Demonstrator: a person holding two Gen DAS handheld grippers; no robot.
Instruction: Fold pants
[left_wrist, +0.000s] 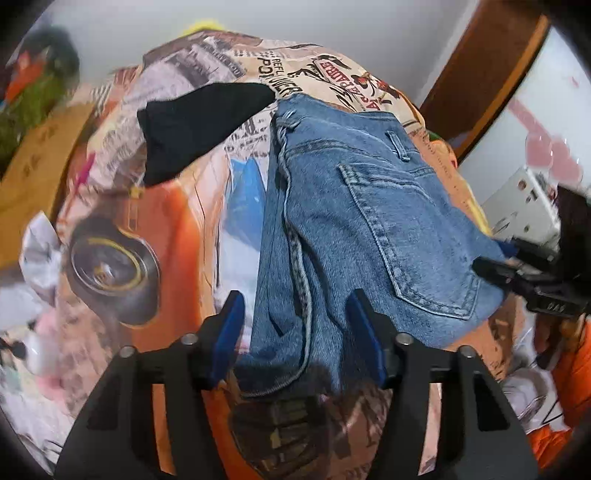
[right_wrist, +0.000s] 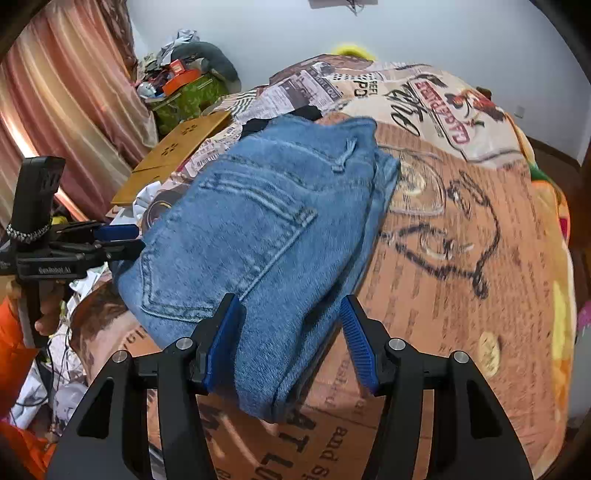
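The blue jeans (left_wrist: 354, 229) are folded into a compact bundle, back pocket (left_wrist: 406, 236) facing up, lying on a bed covered with a busy newspaper-print bedspread (left_wrist: 177, 229). The left gripper (left_wrist: 295, 332) has its blue pads spread wide over the near-left corner of the bundle, not pinching anything. The right gripper (right_wrist: 291, 339) is spread open too, straddling the near edge. A black garment (left_wrist: 195, 125) lies farther back, just left of the jeans.

Printed bedspread (right_wrist: 461, 229), black cloth (left_wrist: 195, 125), striped curtain (right_wrist: 66, 110), cluttered green box (right_wrist: 188, 98)
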